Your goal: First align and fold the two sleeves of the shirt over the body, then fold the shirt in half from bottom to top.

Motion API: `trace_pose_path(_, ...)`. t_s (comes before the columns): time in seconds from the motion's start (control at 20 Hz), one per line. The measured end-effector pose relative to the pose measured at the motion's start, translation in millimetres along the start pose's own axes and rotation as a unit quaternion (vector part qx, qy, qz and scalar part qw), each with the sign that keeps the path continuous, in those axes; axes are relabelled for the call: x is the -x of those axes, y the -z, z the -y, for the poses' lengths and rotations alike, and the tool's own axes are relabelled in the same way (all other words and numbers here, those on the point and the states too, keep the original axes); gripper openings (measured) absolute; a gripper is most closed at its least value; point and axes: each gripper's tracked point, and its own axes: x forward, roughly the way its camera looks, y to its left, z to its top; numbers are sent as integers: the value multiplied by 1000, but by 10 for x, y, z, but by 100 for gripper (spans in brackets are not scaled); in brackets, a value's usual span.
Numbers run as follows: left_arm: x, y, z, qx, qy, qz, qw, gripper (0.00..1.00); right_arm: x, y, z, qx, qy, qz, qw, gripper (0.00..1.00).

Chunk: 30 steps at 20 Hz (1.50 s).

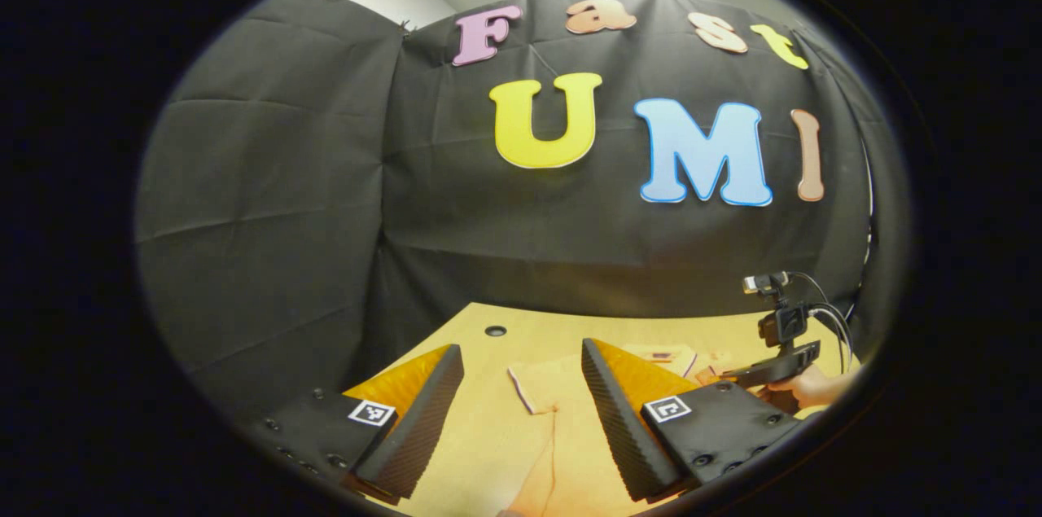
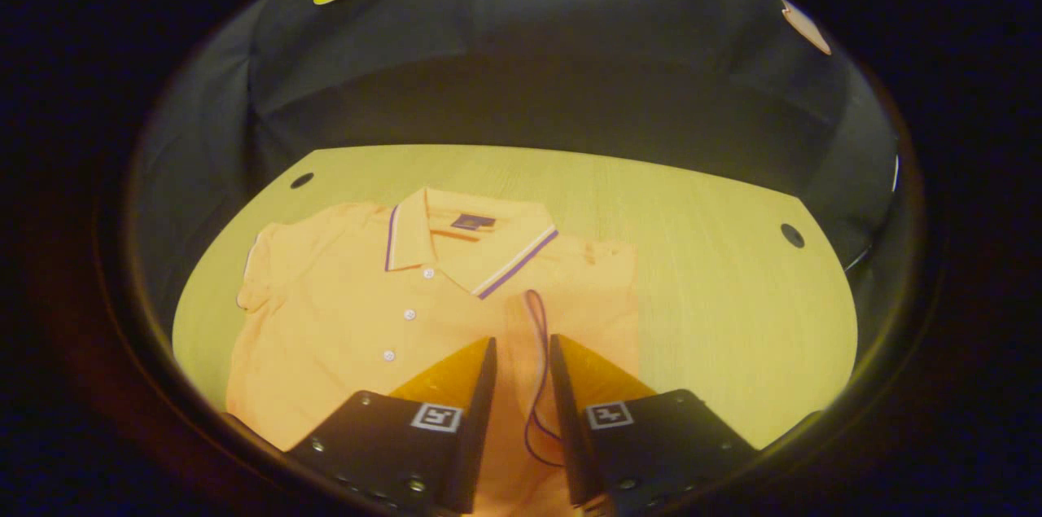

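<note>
- The right hand-held gripper (image 2: 521,354) hangs low over the shirt (image 2: 350,313) with its two fingers standing a narrow gap apart; the folded-over right sleeve (image 2: 533,338), edged with a dark trim line, lies in that gap, and I cannot tell whether the fingers touch the cloth.
- In the right gripper view the orange polo shirt lies flat, front up, on the counter (image 2: 716,273), with its striped collar (image 2: 472,240) toward the booth wall and its buttons running down the placket.
- The shirt's other sleeve (image 2: 256,269) is spread out to the side (not folded over the body).
- The left hand-held gripper (image 1: 521,387) has its fingers wide apart and holds nothing; it sits above the counter (image 1: 521,338) with a sleeve edge of the shirt (image 1: 537,395) beyond its tips.
- In the left gripper view, farther off to the right, the other hand-held gripper (image 1: 773,370) appears with a small camera and cables on top, and a hand (image 1: 814,387) grips it.
- A round dark hole (image 1: 495,330) marks the counter near its far edge.
</note>
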Motion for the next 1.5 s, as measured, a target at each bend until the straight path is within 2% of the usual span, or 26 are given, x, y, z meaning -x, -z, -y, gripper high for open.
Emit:
trace_pose_path(0.05,-25,6,5,2,4,0,1000,94,32,-3,-8,3,3,5,1000,58)
trace_pose_path(0.1,-49,14,-3,1,8,0,1000,94,83,-30,-56,5,0,12,1000,61)
trace_pose_path(0.15,-77,28,-1,-1,13,0,1000,94,132,-44,-72,10,4,18,1000,71)
trace_pose_path(0.2,-106,37,3,-3,19,0,1000,94,196,-77,-86,15,7,26,1000,73)
trace_pose_path(0.3,-169,33,8,-5,32,1,999,94,310,-157,-141,26,13,44,999,84)
trace_pose_path(0.35,-215,57,9,-5,38,1,999,94,386,-190,-157,30,18,53,998,94)
trace_pose_path(0.5,-368,144,24,-3,58,-6,998,94,669,-344,-211,35,33,87,995,91)
trace_pose_path(0.65,-545,209,21,-3,79,-11,997,94,977,-481,-278,31,46,119,991,98)
trace_pose_path(1.05,-1229,533,82,-8,127,-37,991,96,1799,-633,-378,4,90,184,979,98)
trace_pose_path(1.5,-2185,1239,46,-20,109,-86,990,96,2386,-680,-485,-21,103,218,970,97)
